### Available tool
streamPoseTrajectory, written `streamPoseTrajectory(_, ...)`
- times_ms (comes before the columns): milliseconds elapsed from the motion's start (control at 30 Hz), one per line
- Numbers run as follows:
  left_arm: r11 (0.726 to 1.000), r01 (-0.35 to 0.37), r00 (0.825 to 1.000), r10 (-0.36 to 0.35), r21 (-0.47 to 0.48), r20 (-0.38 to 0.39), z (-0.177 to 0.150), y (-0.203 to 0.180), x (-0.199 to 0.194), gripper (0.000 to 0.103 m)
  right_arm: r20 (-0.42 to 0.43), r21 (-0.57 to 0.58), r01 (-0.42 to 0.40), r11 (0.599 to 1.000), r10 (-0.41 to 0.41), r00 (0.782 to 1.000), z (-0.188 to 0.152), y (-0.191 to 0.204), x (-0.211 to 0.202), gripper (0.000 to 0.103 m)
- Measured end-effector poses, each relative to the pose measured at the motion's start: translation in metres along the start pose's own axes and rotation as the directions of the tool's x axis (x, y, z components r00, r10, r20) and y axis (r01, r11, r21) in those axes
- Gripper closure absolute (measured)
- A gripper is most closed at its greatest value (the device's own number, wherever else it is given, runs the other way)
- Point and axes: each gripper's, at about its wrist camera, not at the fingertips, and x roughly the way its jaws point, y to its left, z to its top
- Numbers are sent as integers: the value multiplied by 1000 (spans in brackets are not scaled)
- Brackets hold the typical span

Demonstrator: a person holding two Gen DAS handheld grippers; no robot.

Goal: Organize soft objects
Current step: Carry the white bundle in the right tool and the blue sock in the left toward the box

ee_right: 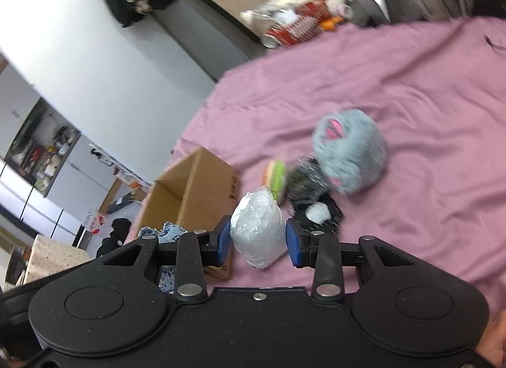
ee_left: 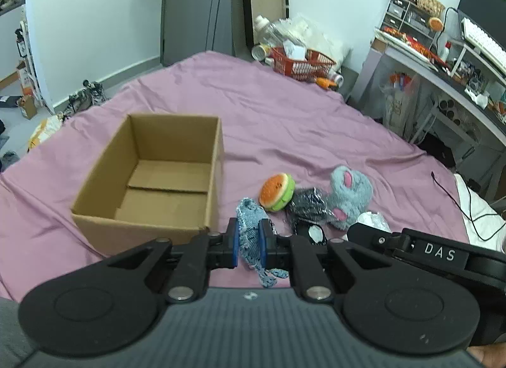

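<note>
Covering a bed in a cluttered room, a pink sheet (ee_left: 284, 121) bears an open cardboard box (ee_left: 148, 178); beside the box, the left gripper (ee_left: 249, 241) pinches a blue knitted toy (ee_left: 249, 225), the right gripper (ee_right: 257, 241) a white plastic-wrapped bundle (ee_right: 257, 228).

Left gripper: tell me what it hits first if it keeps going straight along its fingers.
Probably the burger plush. The left gripper, shut on the blue knitted toy, points just right of the cardboard box; depth is uncertain.

So the box (ee_left: 148, 178) sits on the bed (ee_left: 284, 121), left of the toy pile: burger plush (ee_left: 276, 191), then a dark pouch (ee_left: 308, 205) touching it, then the furry mouse (ee_left: 348, 197) furthest right. Basket (ee_left: 302, 62) is way back at the bed's far edge
</note>
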Motion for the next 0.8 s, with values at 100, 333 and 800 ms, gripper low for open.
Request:
streamPoseTrajectory(100, 1000, -15, 1000, 15, -3, 20, 4, 4, -7, 92, 17, -52, -18, 998, 18, 1000, 2, 11, 2, 68)
streamPoseTrajectory(333, 998, -53, 996, 54, -17, 64, 17, 18, -15, 92, 48, -126, -48, 991, 55, 997, 9, 28, 12, 68)
streamPoseTrajectory(800, 988, -129, 986, 137, -81, 96, 48, 67, -8, 92, 48, -210, -136, 968, 149, 988, 20, 60, 45, 68)
